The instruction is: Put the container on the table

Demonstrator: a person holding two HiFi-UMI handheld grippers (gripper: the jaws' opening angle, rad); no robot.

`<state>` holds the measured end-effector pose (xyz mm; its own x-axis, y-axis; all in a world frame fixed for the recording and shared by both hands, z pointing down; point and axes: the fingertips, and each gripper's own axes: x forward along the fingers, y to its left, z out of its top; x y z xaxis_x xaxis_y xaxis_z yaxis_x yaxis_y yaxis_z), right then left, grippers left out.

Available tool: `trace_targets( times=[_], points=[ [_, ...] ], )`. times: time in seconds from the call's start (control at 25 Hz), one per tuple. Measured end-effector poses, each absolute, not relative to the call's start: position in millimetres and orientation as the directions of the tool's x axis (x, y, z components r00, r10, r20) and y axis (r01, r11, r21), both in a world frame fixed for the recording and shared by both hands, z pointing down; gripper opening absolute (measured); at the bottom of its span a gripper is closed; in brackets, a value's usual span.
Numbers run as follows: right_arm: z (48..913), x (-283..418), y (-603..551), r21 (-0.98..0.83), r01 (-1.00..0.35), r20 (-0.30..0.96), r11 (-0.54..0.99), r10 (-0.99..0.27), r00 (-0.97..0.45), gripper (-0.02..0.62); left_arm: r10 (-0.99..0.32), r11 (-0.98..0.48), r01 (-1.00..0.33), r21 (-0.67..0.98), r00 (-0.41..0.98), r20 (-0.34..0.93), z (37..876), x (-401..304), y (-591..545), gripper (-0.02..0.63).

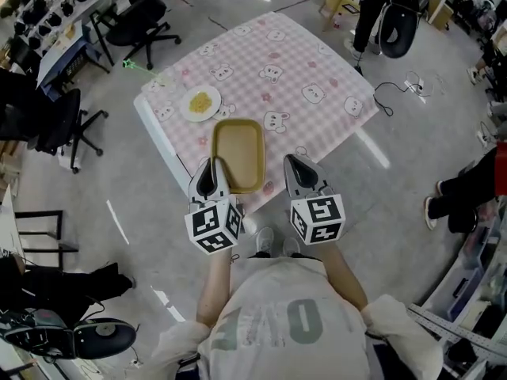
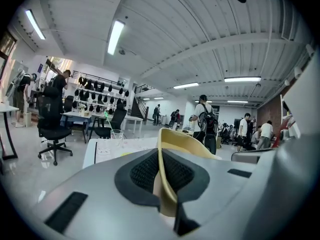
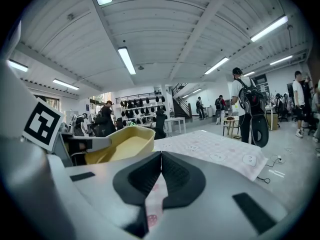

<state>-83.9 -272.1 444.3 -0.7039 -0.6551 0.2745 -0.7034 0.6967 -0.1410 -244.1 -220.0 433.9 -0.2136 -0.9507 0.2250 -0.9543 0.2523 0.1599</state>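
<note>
Left gripper (image 1: pixel 211 167) is clamped on the rim of the shallow yellow plastic container (image 1: pixel 238 153) — it's over the pink-checked table (image 1: pixel 301 54), 6 o'clock edge. Right gripper (image 1: pixel 295 165) at the container's 3 o'clock — jaws pressed together, empty.

Open lab, office chairs (image 1: pixel 146 18), equipment benches (image 1: pixel 57 24)

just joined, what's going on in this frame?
A person holds two grippers. The left gripper is shut on the rim of the yellow container at the near edge of the pink checked table. The right gripper is shut, empty, beside it. Can't tell if the container rests on the table.
</note>
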Motion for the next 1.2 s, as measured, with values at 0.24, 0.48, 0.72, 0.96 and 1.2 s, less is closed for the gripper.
trace_targets(
  times=[0.24,0.48,0.72,0.96,1.2],
  points=[
    [445,-69,-278,-0.139,-0.7,0.269,0.701,-0.654,-0.708,0.029,-0.942,0.282,-0.947,0.152,-0.243,0.23,439,-235,-218,0.038],
    [444,-71,-278,-0.135,-0.696,0.267,0.705,-0.651,-0.711,0.029,-0.942,0.29,-0.944,0.16,-0.252,0.221,439,-238,-214,0.038],
    [452,-70,-274,-0.143,-0.691,0.276,0.708,-0.642,-0.715,0.029,-0.941,0.29,-0.944,0.158,-0.251,0.228,448,-237,-212,0.038],
    [455,-75,-273,-0.146,-0.698,0.296,0.701,-0.642,-0.707,0.029,-0.934,0.289,-0.944,0.162,-0.24,0.265,461,-244,-212,0.038],
    [459,-75,-270,-0.143,-0.715,0.331,0.684,-0.648,-0.686,0.029,-0.933,0.285,-0.94,0.189,-0.226,0.279,463,-253,-214,0.038]
  ],
)
